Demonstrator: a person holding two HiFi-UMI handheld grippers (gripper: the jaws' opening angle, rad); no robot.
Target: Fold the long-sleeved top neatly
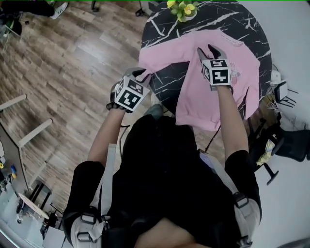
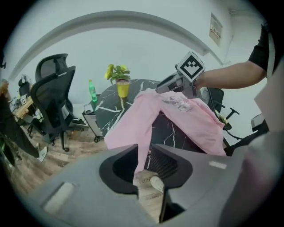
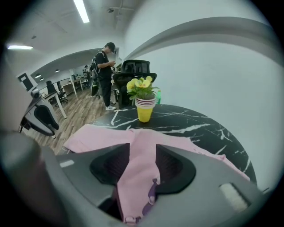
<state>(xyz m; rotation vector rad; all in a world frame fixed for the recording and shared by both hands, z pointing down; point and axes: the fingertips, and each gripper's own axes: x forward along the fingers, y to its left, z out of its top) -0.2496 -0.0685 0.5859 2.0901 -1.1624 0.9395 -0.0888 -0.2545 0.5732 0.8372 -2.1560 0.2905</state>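
On the black table: the pink top lies spread out. Its hem droops over the near edge and one sleeve trails off the left rim.
Left gripper: I see its jaws a little apart. The sleeve's thin end hangs between them, lying against one pad without being squeezed.
Right gripper: its jaws stand wider apart. A ridge of the top's body, with a bit of purple trim, lies loose in the gap.
Risk, left side: with nothing pinching it, I expect the sleeve to slide off the rim and drag the shoulder askew.
Risk, right side: if I pull away carelessly, the trim could snag on a pad and lift the cloth, leaving a wrinkle.
Risk, table: the flower pot sits near the collar. A hard tug on the top could nudge it.
Left hand pose: it is held off the table's left edge, with the gripper angled steeply down and in toward the table.
Right hand pose: the forearm reaches straight out over the garment. The gripper is tilted down, with its tips near the chest area of the top.
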